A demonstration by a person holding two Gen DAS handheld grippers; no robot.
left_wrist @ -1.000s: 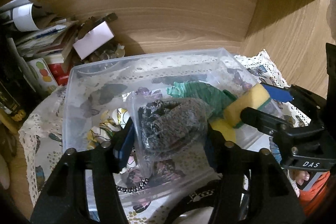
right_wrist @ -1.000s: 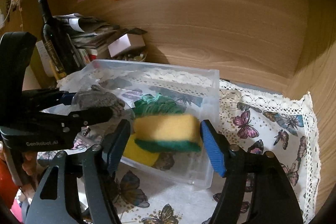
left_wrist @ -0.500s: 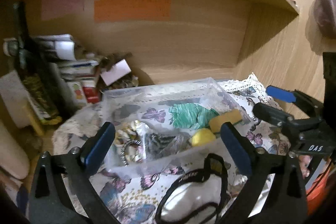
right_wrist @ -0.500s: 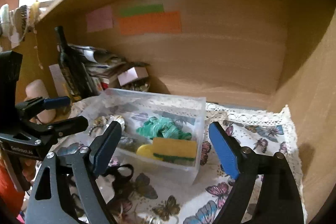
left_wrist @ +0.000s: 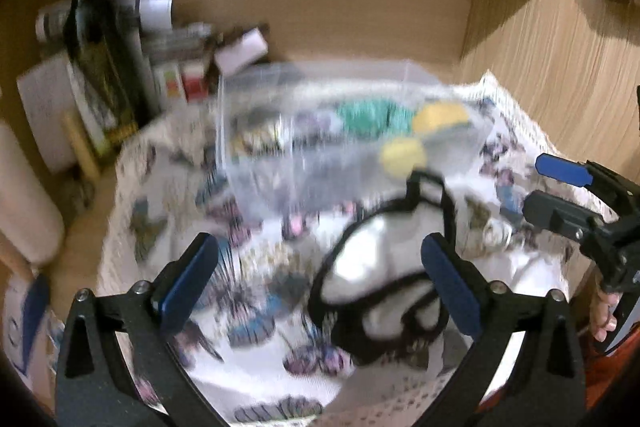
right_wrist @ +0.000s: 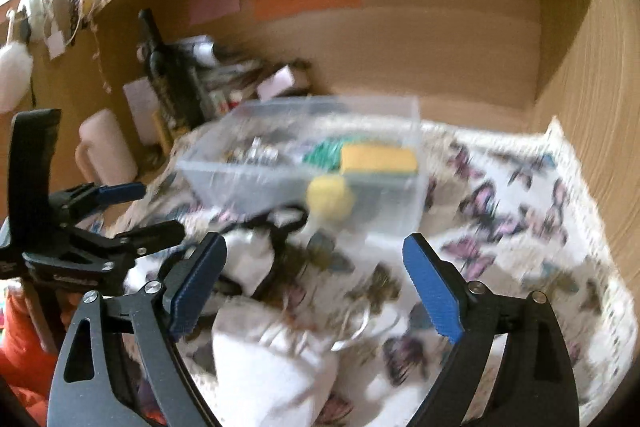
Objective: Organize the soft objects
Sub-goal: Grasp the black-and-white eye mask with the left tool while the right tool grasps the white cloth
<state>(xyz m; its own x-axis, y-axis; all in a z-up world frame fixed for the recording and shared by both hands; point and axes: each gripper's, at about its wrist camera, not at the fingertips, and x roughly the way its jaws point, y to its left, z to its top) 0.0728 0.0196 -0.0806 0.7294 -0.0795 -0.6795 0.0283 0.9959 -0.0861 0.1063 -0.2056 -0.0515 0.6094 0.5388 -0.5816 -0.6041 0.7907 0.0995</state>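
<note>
A clear plastic bin (left_wrist: 256, 131) (right_wrist: 280, 183) stands on the butterfly tablecloth (left_wrist: 256, 311) (right_wrist: 520, 211). It holds a green cloth (left_wrist: 368, 117) (right_wrist: 324, 155), a yellow-and-green sponge (right_wrist: 376, 163) (left_wrist: 440, 115), a yellow ball (left_wrist: 402, 155) (right_wrist: 330, 195) and patterned items. A white soft item with black trim (left_wrist: 376, 267) (right_wrist: 256, 259) lies in front of the bin. My left gripper (left_wrist: 320, 275) is open and empty above it. My right gripper (right_wrist: 316, 283) is open and empty, near a white cloth (right_wrist: 272, 359). Both views are blurred.
A dark bottle (left_wrist: 96, 39) (right_wrist: 168, 71), stacked papers and boxes (left_wrist: 176, 67) sit at the back left against the wooden wall. A pale cylinder (left_wrist: 24, 203) (right_wrist: 106, 147) stands at the left. A wooden side wall (right_wrist: 600, 107) closes the right.
Both grippers opened and let go: the grey bagged item and the sponge now lie in the bin. Both grippers pulled back and sit over the white items in front of it.
</note>
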